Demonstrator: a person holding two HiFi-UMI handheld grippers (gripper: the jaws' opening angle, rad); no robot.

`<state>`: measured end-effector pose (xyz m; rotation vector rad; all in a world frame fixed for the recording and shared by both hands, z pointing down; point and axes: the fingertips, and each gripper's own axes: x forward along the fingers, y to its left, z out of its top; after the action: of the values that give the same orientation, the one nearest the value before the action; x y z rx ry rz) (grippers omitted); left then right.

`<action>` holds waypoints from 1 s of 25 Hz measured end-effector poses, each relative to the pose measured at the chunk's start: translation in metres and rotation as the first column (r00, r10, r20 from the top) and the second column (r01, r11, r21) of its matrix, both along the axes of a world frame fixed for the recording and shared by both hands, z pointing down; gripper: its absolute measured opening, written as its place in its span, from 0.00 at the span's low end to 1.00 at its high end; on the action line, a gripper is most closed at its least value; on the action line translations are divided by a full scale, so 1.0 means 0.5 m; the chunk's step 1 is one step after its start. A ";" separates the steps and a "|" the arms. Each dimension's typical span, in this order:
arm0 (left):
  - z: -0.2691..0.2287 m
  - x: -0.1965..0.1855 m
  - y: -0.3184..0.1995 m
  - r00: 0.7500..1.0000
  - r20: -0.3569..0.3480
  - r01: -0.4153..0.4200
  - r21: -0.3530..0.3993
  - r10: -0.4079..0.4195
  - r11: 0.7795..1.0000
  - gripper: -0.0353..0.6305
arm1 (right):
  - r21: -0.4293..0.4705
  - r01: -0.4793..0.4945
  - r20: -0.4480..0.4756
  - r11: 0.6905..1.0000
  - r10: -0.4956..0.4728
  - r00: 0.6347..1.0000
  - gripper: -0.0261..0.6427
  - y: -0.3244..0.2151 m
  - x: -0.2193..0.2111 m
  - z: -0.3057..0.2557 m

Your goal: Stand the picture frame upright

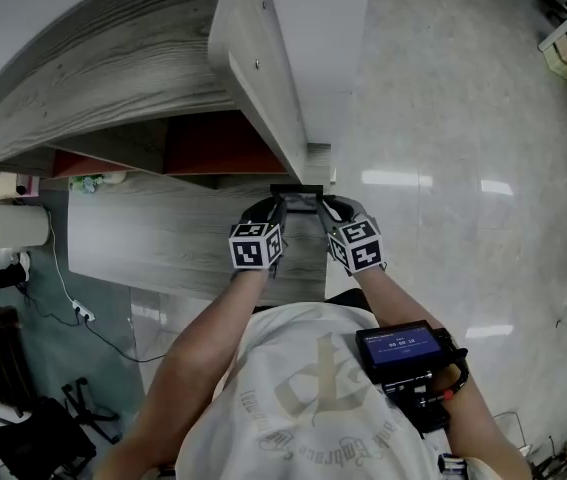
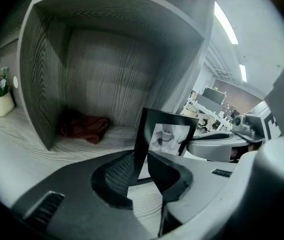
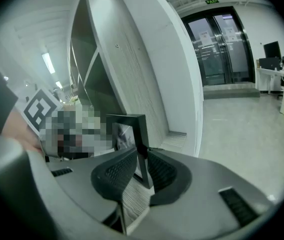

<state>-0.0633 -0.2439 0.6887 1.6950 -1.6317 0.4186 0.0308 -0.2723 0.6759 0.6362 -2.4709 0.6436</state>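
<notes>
The black picture frame (image 1: 296, 190) stands upright on the grey wooden shelf (image 1: 163, 233), near its right end. My left gripper (image 1: 277, 206) is shut on the frame's left edge, and my right gripper (image 1: 320, 206) is shut on its right edge. In the left gripper view the picture frame (image 2: 168, 133) shows its photo side, with the left gripper (image 2: 142, 160) clamping its side bar. In the right gripper view the picture frame (image 3: 130, 132) is seen almost edge-on, its bar pinched between the pads of the right gripper (image 3: 142, 155).
A red cloth (image 2: 84, 127) lies at the back of the shelf compartment. A small flower pot (image 2: 1, 98) stands further left past a divider (image 2: 34, 99). The upright side panel (image 1: 263, 68) rises just behind the frame. Shiny floor (image 1: 463, 168) lies to the right.
</notes>
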 end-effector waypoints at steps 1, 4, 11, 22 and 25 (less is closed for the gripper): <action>0.000 0.000 -0.001 1.000 -0.001 0.000 0.000 0.000 1.000 0.19 | 0.001 -0.001 0.001 1.000 0.001 1.000 0.14 -0.001 0.000 0.000; 0.001 -0.004 -0.007 1.000 -0.002 0.004 0.004 -0.004 1.000 0.19 | 0.007 0.000 0.001 1.000 0.000 1.000 0.14 -0.010 -0.005 0.001; 0.006 -0.013 -0.004 1.000 -0.014 0.024 0.005 -0.023 1.000 0.20 | 0.008 0.007 0.012 1.000 -0.007 1.000 0.15 -0.009 -0.011 0.008; -0.017 -0.027 0.015 0.998 -0.035 0.047 0.037 -0.046 0.998 0.23 | 0.038 -0.020 0.007 0.999 0.020 1.000 0.15 -0.003 -0.002 -0.011; -0.028 -0.030 0.022 0.998 -0.040 0.049 0.055 -0.046 0.997 0.23 | 0.041 -0.043 0.015 0.998 0.043 0.999 0.15 -0.002 0.007 -0.017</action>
<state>-0.0785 -0.2329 0.6748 1.6912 -1.6664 0.3183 0.0343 -0.2731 0.6673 0.7047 -2.4951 0.6166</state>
